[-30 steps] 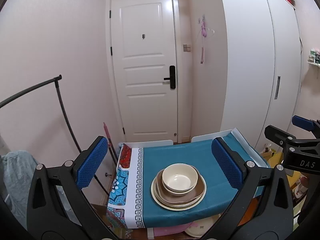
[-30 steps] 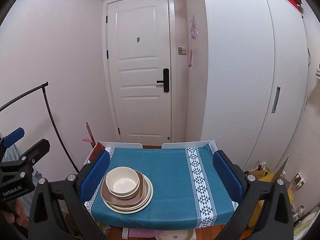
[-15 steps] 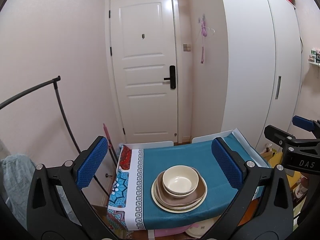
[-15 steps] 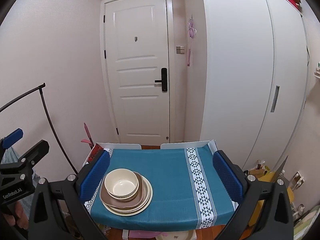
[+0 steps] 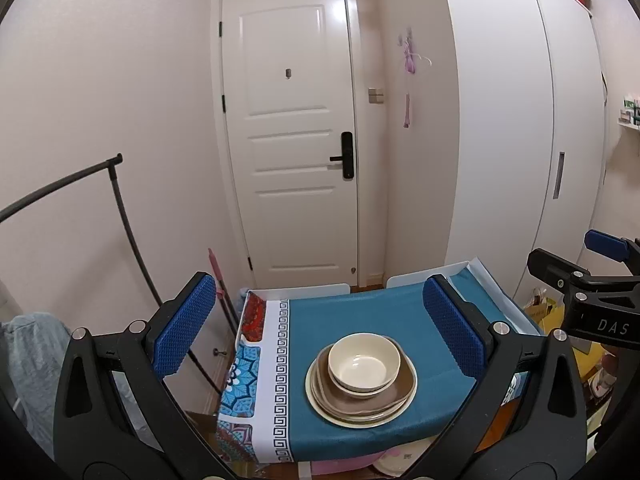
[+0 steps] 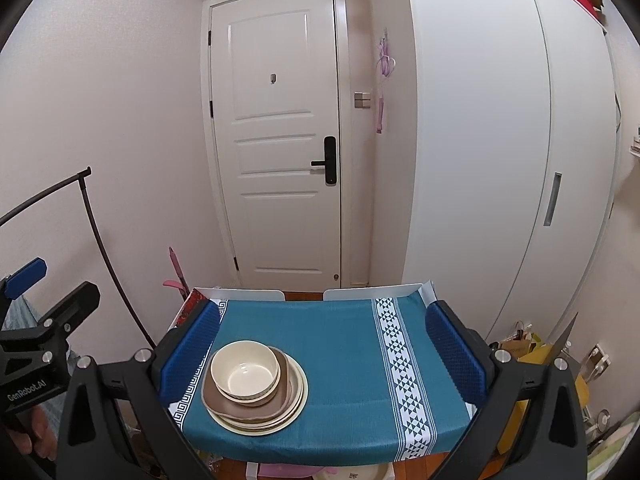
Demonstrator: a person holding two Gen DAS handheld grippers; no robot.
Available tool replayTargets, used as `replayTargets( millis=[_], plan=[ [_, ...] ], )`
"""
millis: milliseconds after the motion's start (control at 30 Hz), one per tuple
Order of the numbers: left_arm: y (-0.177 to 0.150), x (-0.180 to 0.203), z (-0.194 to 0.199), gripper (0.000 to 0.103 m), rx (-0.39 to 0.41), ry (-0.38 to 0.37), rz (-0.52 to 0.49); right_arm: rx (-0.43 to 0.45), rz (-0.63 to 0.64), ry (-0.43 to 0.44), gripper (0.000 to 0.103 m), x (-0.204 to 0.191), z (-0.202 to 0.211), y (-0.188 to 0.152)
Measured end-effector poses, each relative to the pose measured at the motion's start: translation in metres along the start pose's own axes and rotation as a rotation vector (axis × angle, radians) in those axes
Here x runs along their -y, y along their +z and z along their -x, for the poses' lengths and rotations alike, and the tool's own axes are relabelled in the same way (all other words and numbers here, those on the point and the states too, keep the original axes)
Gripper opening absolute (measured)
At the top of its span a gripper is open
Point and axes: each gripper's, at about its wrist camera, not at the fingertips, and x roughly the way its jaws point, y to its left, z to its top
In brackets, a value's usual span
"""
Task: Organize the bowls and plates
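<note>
Bowl (image 5: 364,362) atop plates (image 5: 362,404) at our 6 o'clock, left gripper (image 5: 320,330) and right gripper (image 6: 322,350) both spread empty, triangle band (image 6: 402,376) only in right view.

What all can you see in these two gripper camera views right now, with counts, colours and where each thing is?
bowls: two, cream, nested atop the stack
brown plate: one, under the bowls
cream plates: at least two, bottom of stack
tablecloth: one, teal with white patterned bands, covering the table
door: one, white, shut, behind the table
wardrobe: one, white, right of the door
clothes rail: one, black, left
left gripper: blue pads, open, above the stack
right gripper: blue pads, open, empty
</note>
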Motion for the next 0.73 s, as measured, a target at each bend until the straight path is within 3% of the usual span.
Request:
replayTargets(
  millis=[733],
  plan=[
    [-0.0012,-0.0081,-0.0049,0.103,0.013,0.015,0.013,-0.005,-0.008,0.005,0.102,0.0002,-0.0087,0.0024]
  ],
)
